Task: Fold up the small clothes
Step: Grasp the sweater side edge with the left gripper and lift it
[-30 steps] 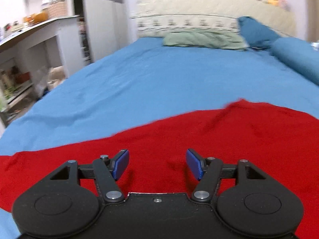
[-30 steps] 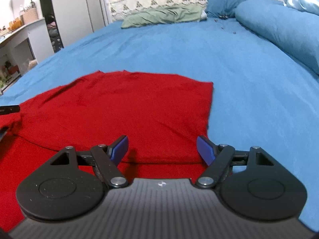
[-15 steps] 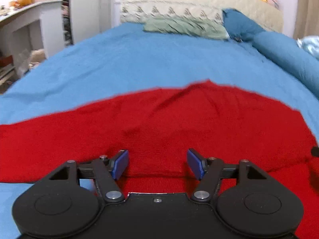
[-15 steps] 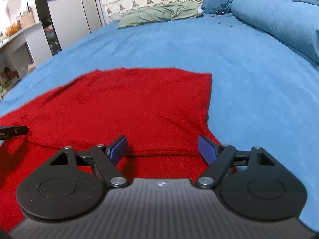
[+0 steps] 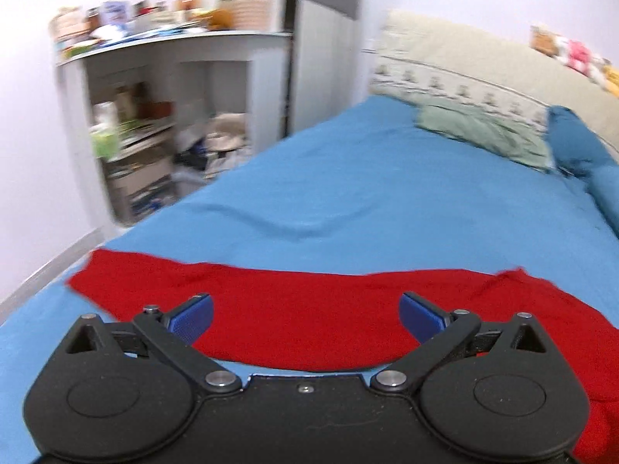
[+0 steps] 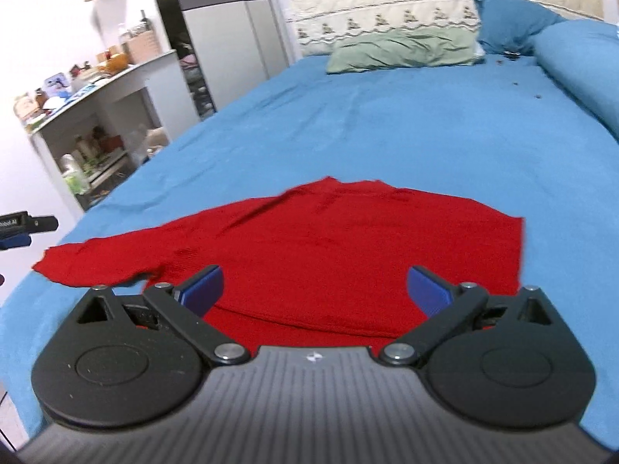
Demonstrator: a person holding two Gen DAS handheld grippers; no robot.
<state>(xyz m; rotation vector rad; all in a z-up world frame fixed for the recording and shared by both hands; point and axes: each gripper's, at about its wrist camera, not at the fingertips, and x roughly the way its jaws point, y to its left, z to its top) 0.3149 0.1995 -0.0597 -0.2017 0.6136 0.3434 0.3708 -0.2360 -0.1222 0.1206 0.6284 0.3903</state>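
Red knit garment (image 6: 348,247) lies spread flat on the blue bed sheet (image 6: 406,127), at the end of the bed away from the headboard (image 6: 406,4); a fold edge runs across its near side in the right wrist view, and one sleeve extends from the body toward the shelf unit (image 6: 100,123) side of the bed. Left claw (image 5: 305,311): jaws have just been opening and now stand wide apart, blue pads clear of the cloth, nothing between them; it hangs above the garment's sleeve side, with the red cloth showing between the pads below. Right claw (image 6: 315,284): jaws likewise have just been opening, now fully apart, empty, above the garment's folded near edge. Neither claw touches the cloth as far as the views show. The tip of the left claw shows at the far left edge of the right wrist view, beyond the sleeve end. Near the headboard: a green pillow (image 6: 402,52) lying flat, a blue pillow (image 6: 510,19) beside it, and a blue bolster (image 6: 580,65) along the bed's right side. Both views are motion-blurred.
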